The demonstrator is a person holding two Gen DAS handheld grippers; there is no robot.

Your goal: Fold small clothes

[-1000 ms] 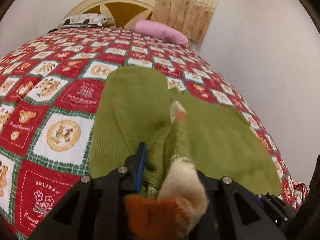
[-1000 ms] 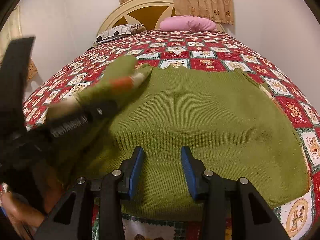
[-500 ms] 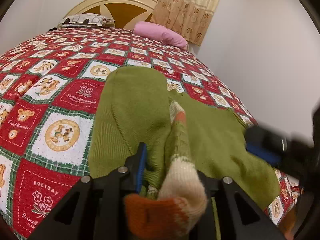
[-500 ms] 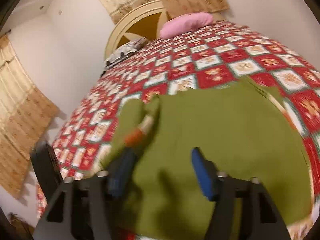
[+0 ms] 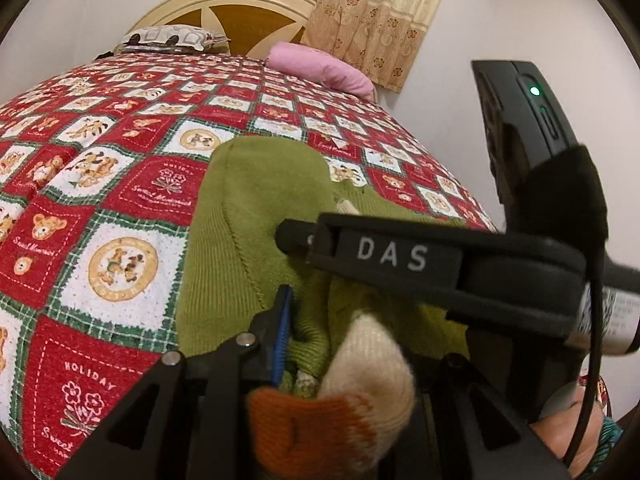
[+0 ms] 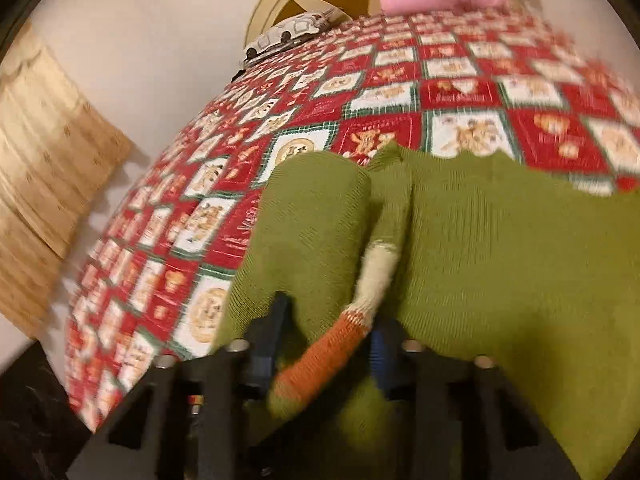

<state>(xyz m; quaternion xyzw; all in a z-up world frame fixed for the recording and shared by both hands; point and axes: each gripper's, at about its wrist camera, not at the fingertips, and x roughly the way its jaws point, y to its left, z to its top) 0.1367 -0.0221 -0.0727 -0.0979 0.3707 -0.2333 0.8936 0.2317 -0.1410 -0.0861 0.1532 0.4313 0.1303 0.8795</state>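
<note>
Two claws grab a green sweater on the bed.

The green sweater [image 5: 256, 216] lies on the red patchwork quilt [image 5: 120, 184]. The left claw [image 5: 340, 352] pinches its cream and orange sleeve cuff [image 5: 352, 408]. The right claw [image 6: 328, 344] is closing, with the same sleeve between its blue pads. A pink pillow [image 5: 320, 68] sits far back.

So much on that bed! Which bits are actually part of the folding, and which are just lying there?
Part of the job:
- green knitted sweater, with its cream-and-orange sleeve cuff
- left gripper, shut on the sleeve
- right gripper, jaws closing with the sleeve between them

Just lying about:
- pink pillow
- patterned pillow
- red patchwork bedspread
</note>
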